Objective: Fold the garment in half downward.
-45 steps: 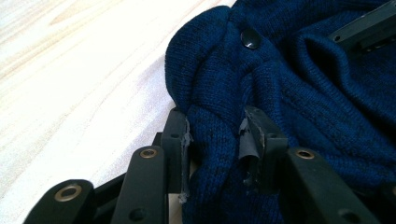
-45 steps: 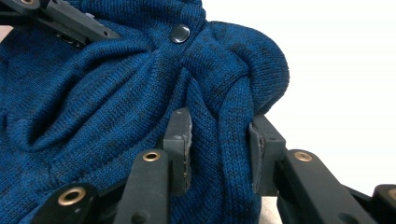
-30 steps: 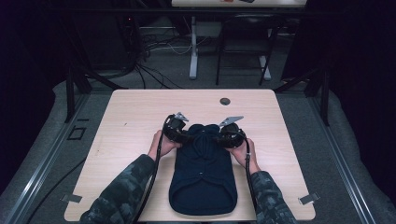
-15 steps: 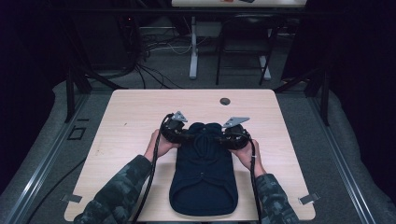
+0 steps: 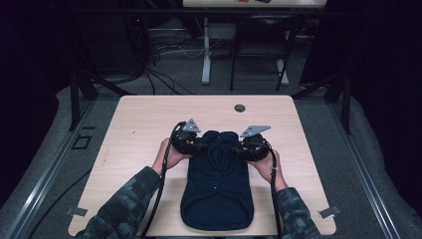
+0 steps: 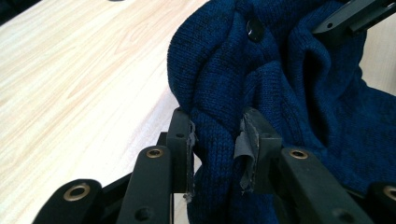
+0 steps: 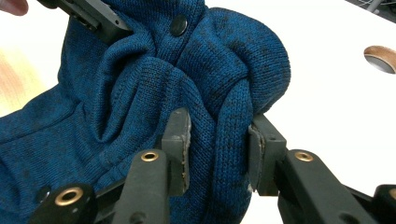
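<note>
Both tools clamped on the blue knit sweater (image 5: 217, 184): left tool (image 6: 215, 140) and right tool (image 7: 218, 144) each pinch a far-end corner; near end on tabletop (image 5: 139, 124), fold pending.

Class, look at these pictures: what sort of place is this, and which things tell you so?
Probably a lab or recording workspace, not a home: a bare wooden table with a cable hole, loose cables on the grey floor behind, and black metal framing around the table.
</note>
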A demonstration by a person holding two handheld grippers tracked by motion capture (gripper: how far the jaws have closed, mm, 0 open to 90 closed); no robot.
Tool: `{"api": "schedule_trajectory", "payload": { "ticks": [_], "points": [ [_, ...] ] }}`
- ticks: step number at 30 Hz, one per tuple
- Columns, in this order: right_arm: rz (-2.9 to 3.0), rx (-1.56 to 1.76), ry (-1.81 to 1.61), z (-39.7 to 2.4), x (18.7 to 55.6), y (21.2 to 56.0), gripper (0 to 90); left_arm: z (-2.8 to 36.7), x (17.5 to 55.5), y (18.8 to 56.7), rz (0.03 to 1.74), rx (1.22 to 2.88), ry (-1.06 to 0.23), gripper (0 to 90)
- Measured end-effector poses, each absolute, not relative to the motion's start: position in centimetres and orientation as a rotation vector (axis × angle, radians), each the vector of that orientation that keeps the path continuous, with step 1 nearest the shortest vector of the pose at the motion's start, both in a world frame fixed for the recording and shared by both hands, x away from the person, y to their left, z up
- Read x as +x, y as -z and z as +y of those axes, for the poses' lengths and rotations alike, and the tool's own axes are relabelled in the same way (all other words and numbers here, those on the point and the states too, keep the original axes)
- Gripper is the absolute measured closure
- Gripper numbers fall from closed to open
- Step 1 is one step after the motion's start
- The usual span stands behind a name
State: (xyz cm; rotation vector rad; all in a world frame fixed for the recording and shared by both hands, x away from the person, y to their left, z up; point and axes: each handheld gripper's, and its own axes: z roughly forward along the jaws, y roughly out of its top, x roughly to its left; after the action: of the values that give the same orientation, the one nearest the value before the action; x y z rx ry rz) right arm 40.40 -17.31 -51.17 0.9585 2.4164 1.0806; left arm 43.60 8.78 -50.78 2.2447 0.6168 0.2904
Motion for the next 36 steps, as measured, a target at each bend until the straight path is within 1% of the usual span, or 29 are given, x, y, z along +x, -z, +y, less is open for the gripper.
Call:
{"api": "schedule_trajectory", "payload": {
  "ticks": [9,13,15,16,20,31,36],
  "points": [
    [2.420,0.962,-1.113,-17.7,39.8,50.7,60.9,8.8,42.7,50.0,0.563,2.233,-0.324,68.6],
    [2.421,0.971,-1.126,-18.0,39.5,50.5,59.5,8.7,41.9,49.6,0.496,2.237,-0.378,68.7],
    [2.425,0.970,-1.128,-18.1,39.5,50.5,59.8,8.7,41.7,49.5,0.492,2.234,-0.374,68.7],
    [2.412,0.977,-1.133,-18.1,39.3,50.4,61.7,8.8,41.6,49.4,0.488,2.231,-0.372,68.7],
    [2.396,0.944,-1.135,-18.1,38.8,50.3,64.6,9.0,41.5,49.2,0.496,2.225,-0.347,68.6],
    [2.399,0.877,-1.142,-18.2,37.7,50.3,64.3,9.1,40.6,48.8,0.475,2.250,-0.326,68.0],
    [2.405,0.877,-1.154,-18.4,37.5,50.2,62.2,9.0,40.1,48.4,0.435,2.255,-0.368,68.8]
  ]
}}
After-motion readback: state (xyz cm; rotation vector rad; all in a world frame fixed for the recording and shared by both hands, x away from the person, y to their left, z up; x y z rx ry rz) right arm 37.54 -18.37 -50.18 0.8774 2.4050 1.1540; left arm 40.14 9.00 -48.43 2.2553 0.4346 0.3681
